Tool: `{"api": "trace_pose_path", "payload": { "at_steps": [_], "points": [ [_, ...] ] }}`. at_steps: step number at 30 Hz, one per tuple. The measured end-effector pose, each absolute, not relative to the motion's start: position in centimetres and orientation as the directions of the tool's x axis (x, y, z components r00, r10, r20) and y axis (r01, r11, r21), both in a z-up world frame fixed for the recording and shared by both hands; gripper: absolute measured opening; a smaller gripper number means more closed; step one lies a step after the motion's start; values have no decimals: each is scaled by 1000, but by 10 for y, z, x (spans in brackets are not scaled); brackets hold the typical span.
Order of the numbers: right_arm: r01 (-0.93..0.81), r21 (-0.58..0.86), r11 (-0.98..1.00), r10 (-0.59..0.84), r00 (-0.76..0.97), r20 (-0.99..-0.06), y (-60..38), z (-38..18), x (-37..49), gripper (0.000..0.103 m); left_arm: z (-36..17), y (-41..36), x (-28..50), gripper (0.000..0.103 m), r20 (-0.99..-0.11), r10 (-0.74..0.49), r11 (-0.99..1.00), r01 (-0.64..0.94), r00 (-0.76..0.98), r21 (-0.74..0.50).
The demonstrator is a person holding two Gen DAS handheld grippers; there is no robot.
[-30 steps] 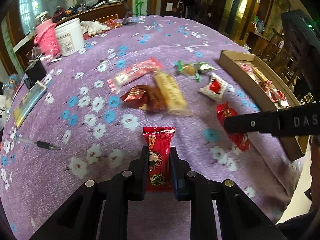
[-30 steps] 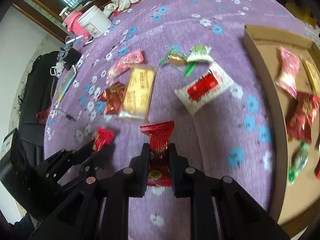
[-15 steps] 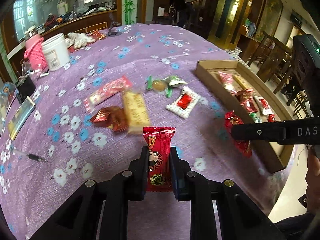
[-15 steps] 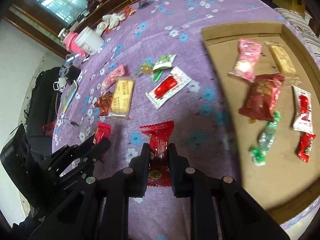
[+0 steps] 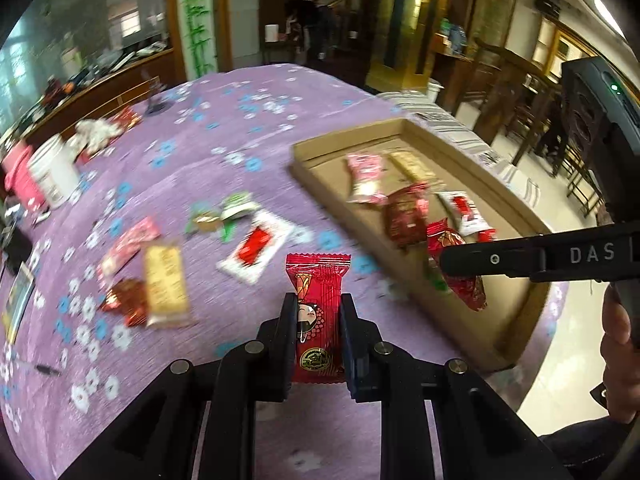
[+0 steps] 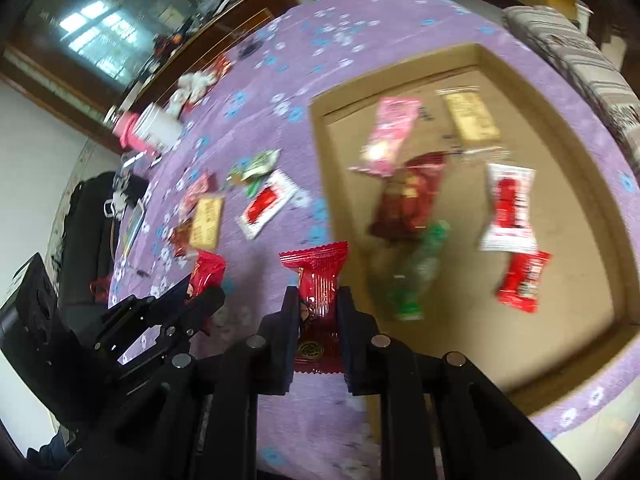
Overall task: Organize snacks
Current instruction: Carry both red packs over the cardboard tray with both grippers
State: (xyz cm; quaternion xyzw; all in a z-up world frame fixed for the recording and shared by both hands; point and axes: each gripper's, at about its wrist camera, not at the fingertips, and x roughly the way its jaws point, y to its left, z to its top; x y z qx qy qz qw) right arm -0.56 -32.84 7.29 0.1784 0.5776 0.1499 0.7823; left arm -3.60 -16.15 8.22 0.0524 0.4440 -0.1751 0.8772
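Carrying two red snack packets toward the cardboard tray [image 6: 624,216], one in each gripper; step in hand judged to be the transfer, with placing not yet done.

Item 1: left gripper [image 5: 319,322], jaws clenched on a red packet with a cartoon face [image 5: 318,316]. Packet held by its lower half; the crimped top edge stands out beyond the fingertips. Long axis runs along the fingers, pointing away from the camera. It hangs above the purple flowered cloth [image 5: 248,120], with the tray's near wall off to the right of the jaws.

Item 2: right gripper [image 6: 319,312], jaws clenched on a like red packet [image 6: 316,280], same hold, long axis along the fingers, crimped end forward. Just ahead and right of these jaws lies the tray floor, already holding a pink packet [image 6: 390,132], a tan bar [image 6: 470,116], a dark red pouch [image 6: 408,196], a green twist sweet [image 6: 420,268], a white-and-red sachet [image 6: 508,204] and a small red packet [image 6: 522,280].

Item 3: loose stock left of both jaws, on the cloth: a white-and-red sachet [image 5: 256,246], a tan bar [image 5: 166,280], a pink packet [image 5: 128,244], green sweets [image 5: 224,216], a dark red pouch [image 5: 124,304].

Next move, as judged: bring each packet over bare tray floor, lower it, then let the jaws part. The right gripper looks nearer to a free patch; the left must cross the tray wall first. Frames are blurred, so small print is unreadable.
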Motion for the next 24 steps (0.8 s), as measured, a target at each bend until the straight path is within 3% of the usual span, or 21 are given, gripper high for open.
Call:
{"api": "trace_pose_path", "payload": {
  "at_steps": [14, 24],
  "points": [
    [135, 442, 887, 373, 357, -857, -426, 70, -11, 17, 83, -258, -30, 19, -810, -333, 849, 527, 482, -36],
    [192, 392, 900, 325, 305, -895, -462, 54, -7, 17, 61, -303, -30, 19, -842, -357, 809, 584, 405, -63]
  ]
}}
